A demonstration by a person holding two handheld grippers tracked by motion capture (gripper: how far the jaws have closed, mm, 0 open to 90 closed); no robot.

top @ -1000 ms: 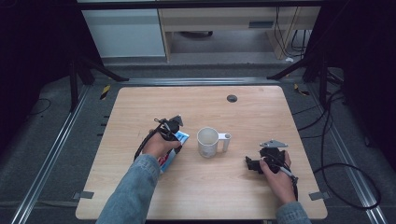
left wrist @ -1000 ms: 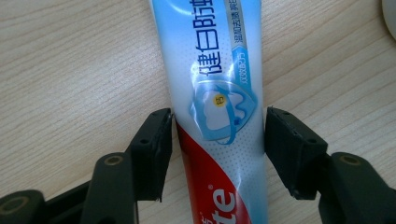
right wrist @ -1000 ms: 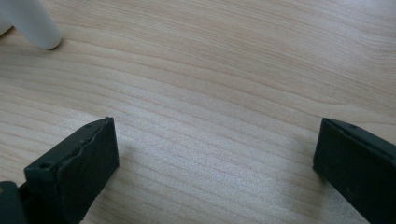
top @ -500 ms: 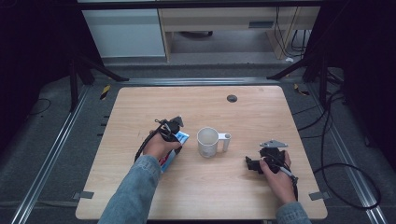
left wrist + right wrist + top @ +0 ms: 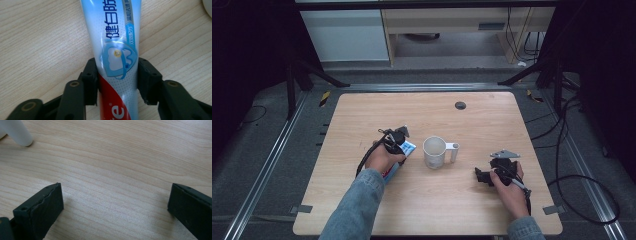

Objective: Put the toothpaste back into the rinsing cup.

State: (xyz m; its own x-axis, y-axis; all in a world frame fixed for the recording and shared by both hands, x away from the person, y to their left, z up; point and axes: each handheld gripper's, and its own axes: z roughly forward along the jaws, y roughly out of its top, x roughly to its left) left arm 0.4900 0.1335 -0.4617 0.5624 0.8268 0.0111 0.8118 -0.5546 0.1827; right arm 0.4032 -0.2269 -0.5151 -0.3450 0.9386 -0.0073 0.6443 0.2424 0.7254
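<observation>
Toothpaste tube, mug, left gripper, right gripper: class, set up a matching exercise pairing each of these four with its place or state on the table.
Things:
1. toothpaste tube
2. mug
3. left gripper
4. right gripper

Places or states:
A. jaws wide apart over bare wood
B. stands upright between the two hands, handle towards the right gripper
C. lies flat on the table, blue, white and red
D. jaws just been closing, pads against the tube's sides

Pairs: 1-C, 2-B, 3-D, 4-A
</observation>
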